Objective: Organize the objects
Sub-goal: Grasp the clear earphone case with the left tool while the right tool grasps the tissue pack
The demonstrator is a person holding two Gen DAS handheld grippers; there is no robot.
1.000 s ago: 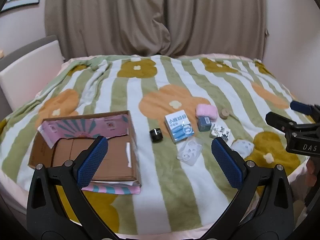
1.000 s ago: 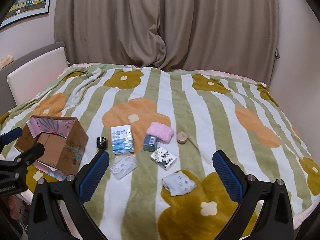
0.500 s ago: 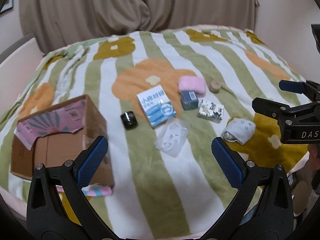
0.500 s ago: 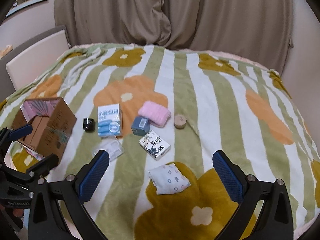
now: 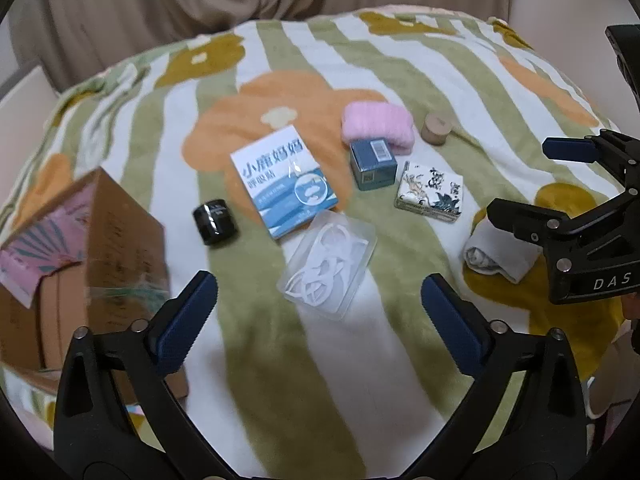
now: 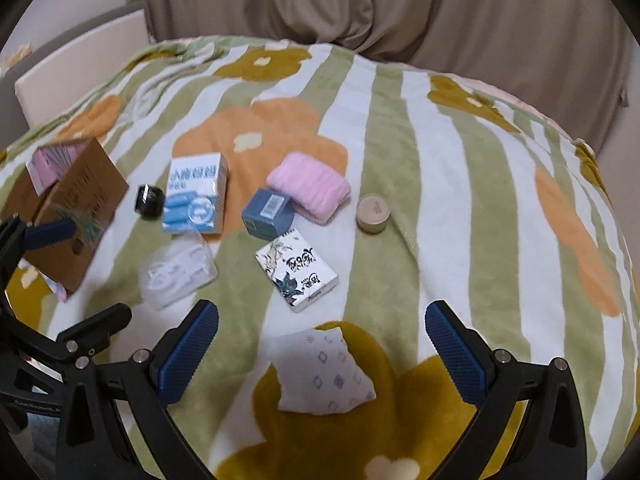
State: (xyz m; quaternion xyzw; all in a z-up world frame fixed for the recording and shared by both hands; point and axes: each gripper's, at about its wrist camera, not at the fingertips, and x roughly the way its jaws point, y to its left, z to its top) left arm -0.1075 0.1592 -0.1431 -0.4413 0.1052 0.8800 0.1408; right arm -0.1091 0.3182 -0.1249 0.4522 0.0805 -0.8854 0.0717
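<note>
Small items lie on a flowered blanket: a blue-white box, a clear plastic packet, a black jar, a teal box, a pink towel, a patterned pack, a tan round tin and a folded white cloth. An open cardboard box stands at the left. My left gripper is open above the clear packet. My right gripper is open over the white cloth.
The blanket covers a bed with curtains behind it. A pale headboard or chair stands at the far left. The bed's near edge drops off just below both grippers.
Both grippers have moved forward and down toward the items, which now look larger. The left gripper shifted right, from the cardboard box toward the clear packet. Both stayed open.
</note>
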